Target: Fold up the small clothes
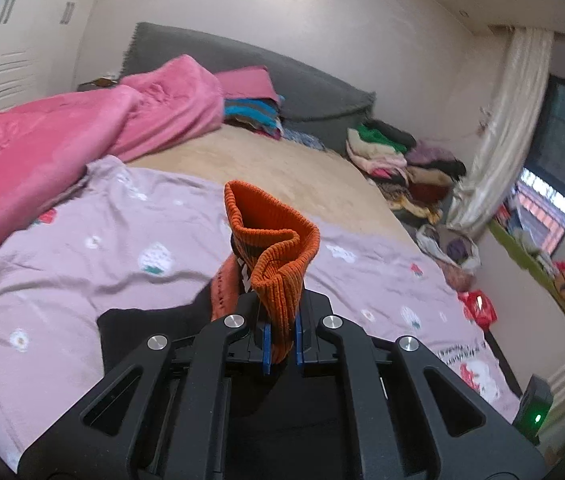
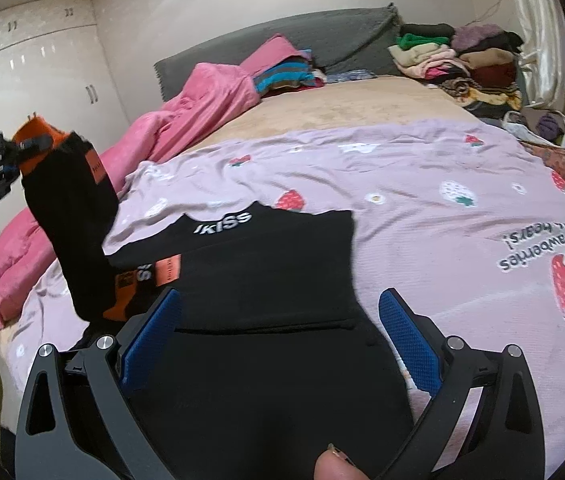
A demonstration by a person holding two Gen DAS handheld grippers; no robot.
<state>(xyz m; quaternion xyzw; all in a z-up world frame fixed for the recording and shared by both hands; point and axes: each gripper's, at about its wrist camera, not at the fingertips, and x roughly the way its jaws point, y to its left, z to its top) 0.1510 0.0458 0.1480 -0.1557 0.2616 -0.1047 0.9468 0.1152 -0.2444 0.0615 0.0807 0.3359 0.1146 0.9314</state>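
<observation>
Left claw (image 1: 280, 340) pinched the orange cuff (image 1: 278, 248), sleeve (image 2: 70, 216) lifted left of the black top (image 2: 266, 272) on the sheet (image 2: 422, 208); right claw (image 2: 278, 344) was spread above its hem. We judged it best to lay the sleeve flat across, cuff kept taut.

A lilac sheet (image 2: 422, 216) printed with strawberries and daisies covers my working surface across the middle of both views; it lies wrinkled, with upside-down lettering at the right in the right wrist view. Beyond it I note a bare tan mattress cover (image 2: 346, 104). A crumpled pink blanket (image 1: 62, 136) fills the left side. A grey headboard (image 1: 218, 56) stands against the wall at upper centre. Stacked folded clothes (image 2: 466, 56) sit at the upper right corner of the bed. A cream curtain (image 1: 518, 112) hangs at the right. White wardrobe doors (image 2: 34, 64) occupy the upper left.
</observation>
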